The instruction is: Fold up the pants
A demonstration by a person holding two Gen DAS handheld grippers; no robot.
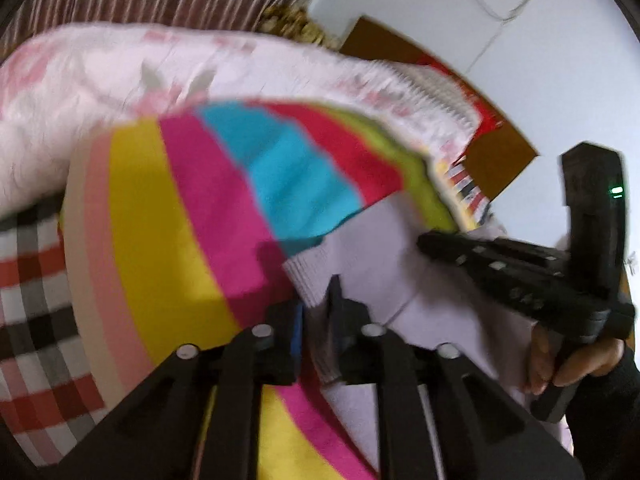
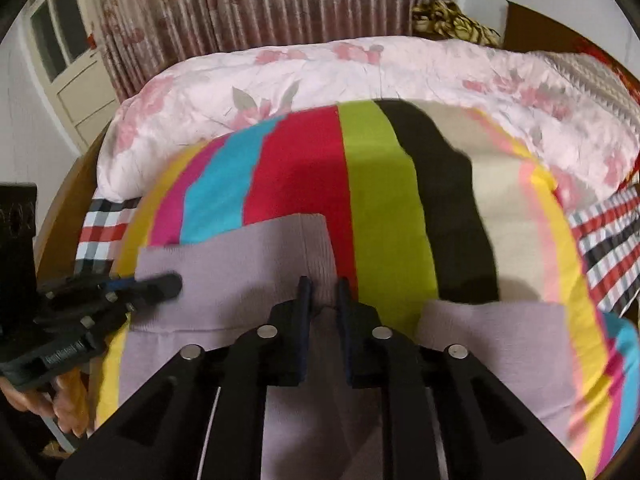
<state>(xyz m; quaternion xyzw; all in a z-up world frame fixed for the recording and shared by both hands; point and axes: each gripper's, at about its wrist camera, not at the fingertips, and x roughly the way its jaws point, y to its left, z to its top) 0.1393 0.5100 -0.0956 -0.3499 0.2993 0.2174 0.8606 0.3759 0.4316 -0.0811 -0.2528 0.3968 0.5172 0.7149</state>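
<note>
Lilac pants [image 2: 240,264] lie on a striped blanket [image 2: 380,200]; left gripper [image 1: 318,312] and right gripper [image 2: 322,300] each pinch fabric, hems hidden, edges blurred.

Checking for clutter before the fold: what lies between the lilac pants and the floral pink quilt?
Only bare striped blanket: the right wrist view shows nothing on it between the pants and the quilt.

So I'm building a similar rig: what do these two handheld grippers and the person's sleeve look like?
Both the left gripper and right gripper are matte black plastic with silver round bolt heads and blue-lined fingers. A green indicator light glows. The sleeve is black.
</note>
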